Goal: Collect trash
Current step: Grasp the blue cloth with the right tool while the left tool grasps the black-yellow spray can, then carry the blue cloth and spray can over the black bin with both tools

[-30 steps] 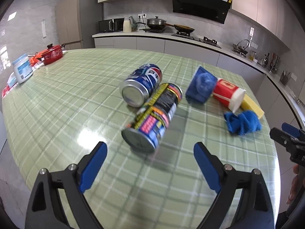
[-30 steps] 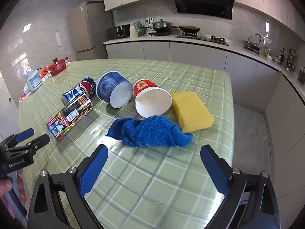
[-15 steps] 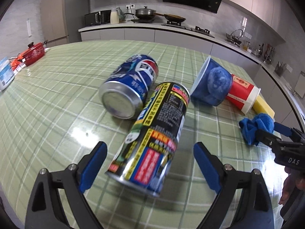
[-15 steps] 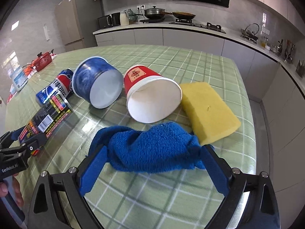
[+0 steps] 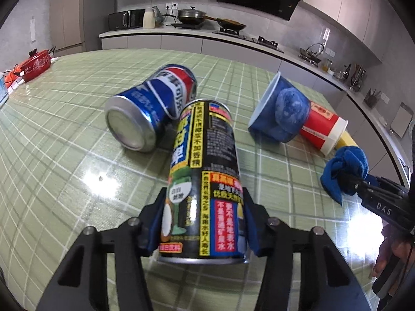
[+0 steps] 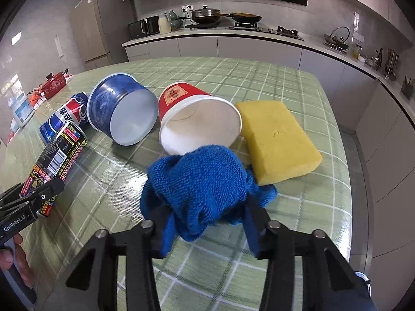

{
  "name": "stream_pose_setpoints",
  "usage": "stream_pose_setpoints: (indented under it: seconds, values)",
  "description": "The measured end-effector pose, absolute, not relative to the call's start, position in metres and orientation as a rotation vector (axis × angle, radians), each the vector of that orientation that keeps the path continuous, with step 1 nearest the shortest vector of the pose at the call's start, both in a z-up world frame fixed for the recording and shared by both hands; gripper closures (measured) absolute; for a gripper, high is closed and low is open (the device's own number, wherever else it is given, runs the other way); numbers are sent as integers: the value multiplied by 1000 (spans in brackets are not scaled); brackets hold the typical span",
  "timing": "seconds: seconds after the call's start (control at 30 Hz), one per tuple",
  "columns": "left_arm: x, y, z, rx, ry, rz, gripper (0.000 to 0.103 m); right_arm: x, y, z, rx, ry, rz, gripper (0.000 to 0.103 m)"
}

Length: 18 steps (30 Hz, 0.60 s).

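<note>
My left gripper is shut on a black can with yellow and red labels, lying on the green checked table; the can also shows in the right wrist view. A blue Pepsi can lies beside it. My right gripper is shut on a bunched blue cloth, also in the left wrist view. A blue paper bowl and a red paper cup lie on their sides behind the cloth.
A yellow sponge lies right of the cloth near the table's right edge. A red pot and a white tub stand at the far left. A kitchen counter runs behind the table.
Both grippers moved forward and closed: the left onto the black can, the right onto the blue cloth, which is now bunched between its fingers.
</note>
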<state>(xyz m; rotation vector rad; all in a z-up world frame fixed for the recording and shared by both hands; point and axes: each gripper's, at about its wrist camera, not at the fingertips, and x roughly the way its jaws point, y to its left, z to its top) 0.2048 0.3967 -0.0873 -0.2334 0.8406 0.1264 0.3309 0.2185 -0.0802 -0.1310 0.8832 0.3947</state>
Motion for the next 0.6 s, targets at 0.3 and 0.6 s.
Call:
stream_pose_setpoints:
  seconds: [0.3,0.6]
  values:
    - [182,382,-82,-246,818,132,50,310,208,-71,-105,859,430,62]
    - [174,360,-70,-242,805,117,50,281,194,-54,-87,823,501,60]
